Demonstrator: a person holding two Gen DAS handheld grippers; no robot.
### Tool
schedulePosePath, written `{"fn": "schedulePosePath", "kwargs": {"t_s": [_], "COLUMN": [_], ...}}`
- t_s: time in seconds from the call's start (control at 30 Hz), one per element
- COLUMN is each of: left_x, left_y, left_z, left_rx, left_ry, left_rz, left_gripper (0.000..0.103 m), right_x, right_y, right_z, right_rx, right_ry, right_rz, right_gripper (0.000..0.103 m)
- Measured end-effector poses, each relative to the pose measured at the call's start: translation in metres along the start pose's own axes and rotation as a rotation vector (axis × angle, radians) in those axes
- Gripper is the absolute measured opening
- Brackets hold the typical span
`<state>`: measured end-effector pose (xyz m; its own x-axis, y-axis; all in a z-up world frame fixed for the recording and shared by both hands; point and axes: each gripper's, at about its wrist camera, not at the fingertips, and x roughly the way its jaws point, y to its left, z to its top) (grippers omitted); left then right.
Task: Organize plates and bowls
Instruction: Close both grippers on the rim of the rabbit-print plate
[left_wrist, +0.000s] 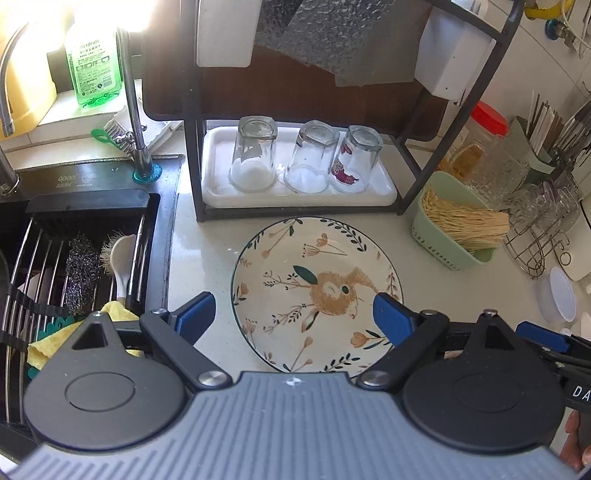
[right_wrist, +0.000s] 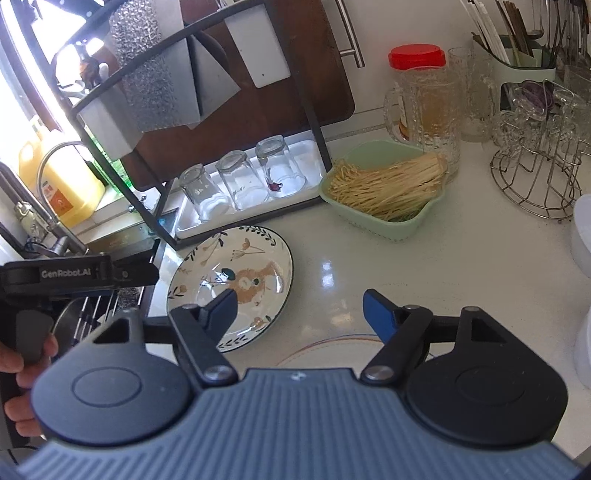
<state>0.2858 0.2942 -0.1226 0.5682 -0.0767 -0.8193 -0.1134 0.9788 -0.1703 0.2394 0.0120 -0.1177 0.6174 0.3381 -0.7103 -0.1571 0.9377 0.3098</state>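
lying flat on the counter (left_wrist: 207, 236), floral plate (left_wrist: 295, 266), left claw (left_wrist: 295, 314) and right claw (right_wrist: 299, 314) open, empty

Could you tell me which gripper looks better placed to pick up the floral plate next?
Left, probably: the left gripper hangs open, straddling the floral plate; the right gripper sits off to its side.

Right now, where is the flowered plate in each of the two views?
Left wrist: flowered plate lies centre, between the open fingers.
Right wrist: flowered plate lies left of centre, behind the left finger.
Shared landmark: the white tray of upturned glasses behind it.
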Motion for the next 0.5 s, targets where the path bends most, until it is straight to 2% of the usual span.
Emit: {"fn": "schedulePosePath", "kwargs": {"t_s": [0.1, 0.23, 0.37, 0.43, 0.5], "left_x": [0.014, 0.030, 0.049, 0.058, 0.069], "left_y": [0.011, 0.024, 0.035, 0.039, 0.042], "left_z": [0.004, 0.010, 0.015, 0.015, 0.016], "left_rx": [-0.002, 0.000, -0.006, -0.007, -0.008], "left_ry": [0.021, 0.041, 0.076, 0.095, 0.116], "left_rz": [-0.013, -0.025, -0.041, -0.055, -0.068], "left_gripper": [0.093, 0.093, 0.088, 0.086, 0.076], "right_x": [0.017, 0.037, 0.055, 0.064, 0.073], "right_y": [0.007, 0.017, 0.019, 0.019, 0.018], "right_z": [0.003, 0.008, 0.012, 0.013, 0.016], "right_rx": [0.014, 0.016, 0.042, 0.048, 0.060], "right_ry": [0.036, 0.074, 0.101, 0.108, 0.115], "right_rz": [0.023, 0.003, -0.001, -0.004, -0.011], "right_gripper": [0.062, 0.043, 0.040, 0.035, 0.032]}}
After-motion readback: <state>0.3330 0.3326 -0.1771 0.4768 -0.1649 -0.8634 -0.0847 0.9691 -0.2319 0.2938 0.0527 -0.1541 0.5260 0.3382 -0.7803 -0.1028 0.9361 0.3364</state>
